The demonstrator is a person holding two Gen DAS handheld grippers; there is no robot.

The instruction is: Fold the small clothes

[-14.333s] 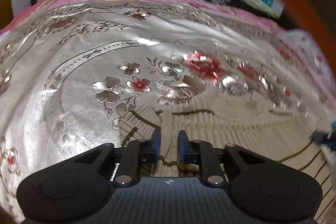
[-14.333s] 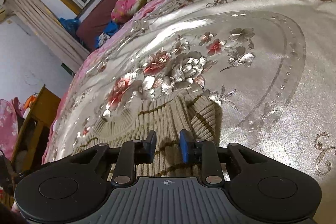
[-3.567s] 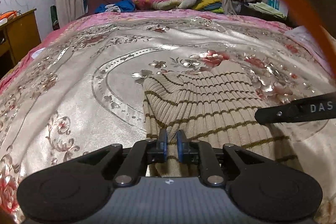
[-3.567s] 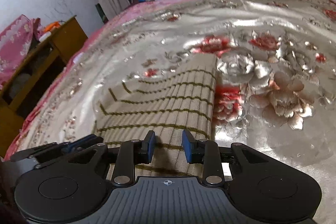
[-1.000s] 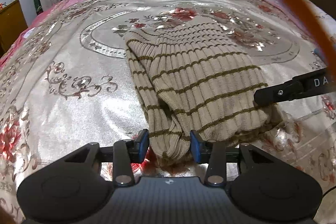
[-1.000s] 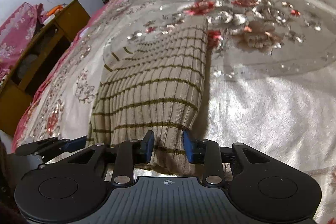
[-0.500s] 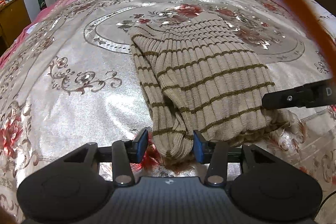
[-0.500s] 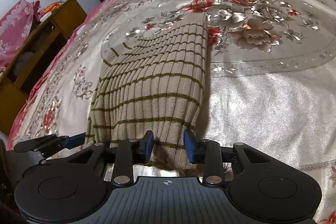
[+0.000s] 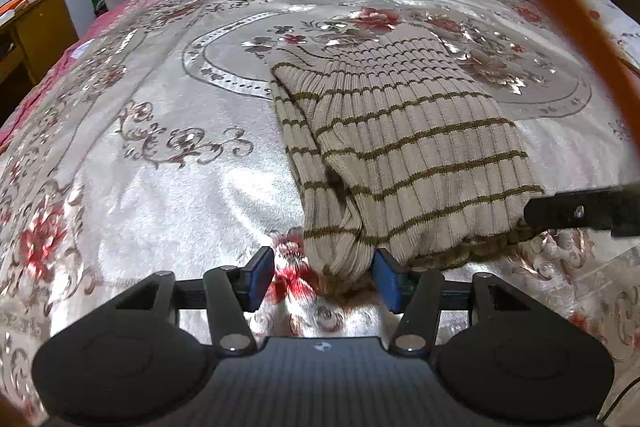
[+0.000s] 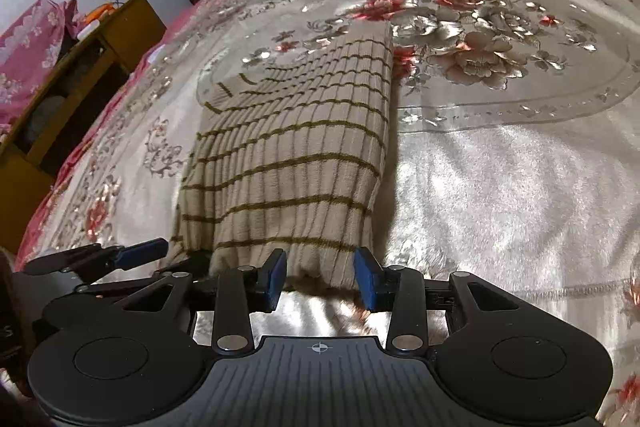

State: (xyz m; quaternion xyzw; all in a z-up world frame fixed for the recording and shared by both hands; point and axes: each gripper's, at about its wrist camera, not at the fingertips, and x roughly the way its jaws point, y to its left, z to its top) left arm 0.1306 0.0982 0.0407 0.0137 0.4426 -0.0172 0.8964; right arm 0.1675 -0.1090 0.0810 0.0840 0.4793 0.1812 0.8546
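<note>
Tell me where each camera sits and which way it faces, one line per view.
Left wrist: sits on the left tool, looking down along its open fingers at the folded striped sweater on the floral bedspread; right tool at right edge.
Right wrist: sits on the right tool, facing the sweater's near edge; left tool at lower left.
Shared: sweater, bedspread, wooden cabinet.

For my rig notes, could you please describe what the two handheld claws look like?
Both are alike: the left claw and right claw have black linkage arms with silver pivot pins, blue pads on the fingers, and a ribbed black body between two round black discs. An orange cable crosses the left view.
</note>
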